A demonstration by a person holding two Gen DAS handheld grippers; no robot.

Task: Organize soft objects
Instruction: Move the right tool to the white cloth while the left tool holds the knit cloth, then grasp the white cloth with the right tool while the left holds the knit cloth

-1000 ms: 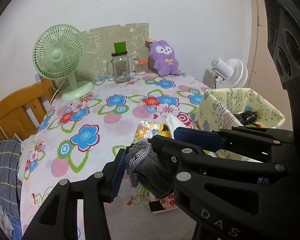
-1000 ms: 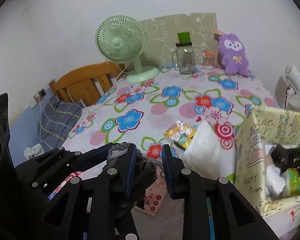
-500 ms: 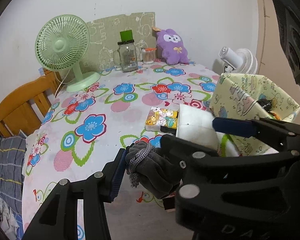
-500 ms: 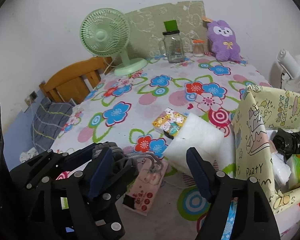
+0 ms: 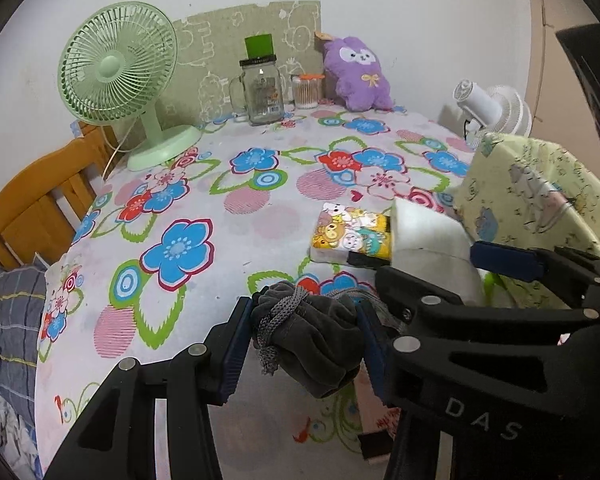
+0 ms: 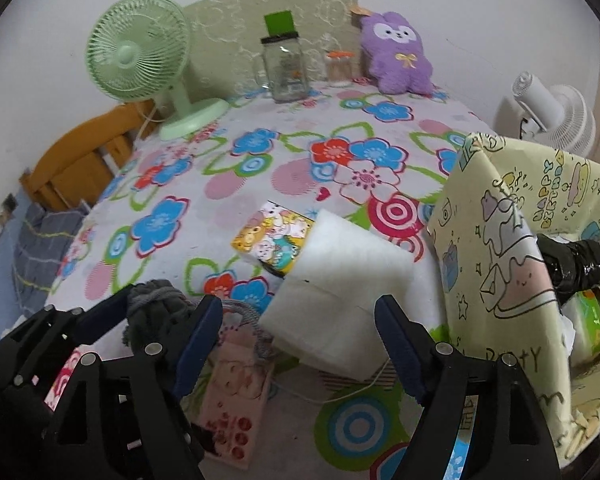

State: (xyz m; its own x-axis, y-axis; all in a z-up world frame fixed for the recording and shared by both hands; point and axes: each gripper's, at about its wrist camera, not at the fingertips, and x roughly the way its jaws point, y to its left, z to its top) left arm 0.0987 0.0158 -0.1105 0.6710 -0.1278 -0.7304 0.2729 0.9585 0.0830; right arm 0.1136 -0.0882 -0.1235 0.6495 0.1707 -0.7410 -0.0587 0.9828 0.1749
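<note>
Just left of the white foam block I have the left tongs pinching a grey drawstring pouch above the bench. My right tongs stand spread, empty, pointed at the foam. I judge the pouch is mid-carry toward the yellow fabric bin, right of the foam; next I'd swing it over the rim and release. Behind the foam the floral cloth runs back to a green fan, a jar and a purple plush against the wall.
</note>
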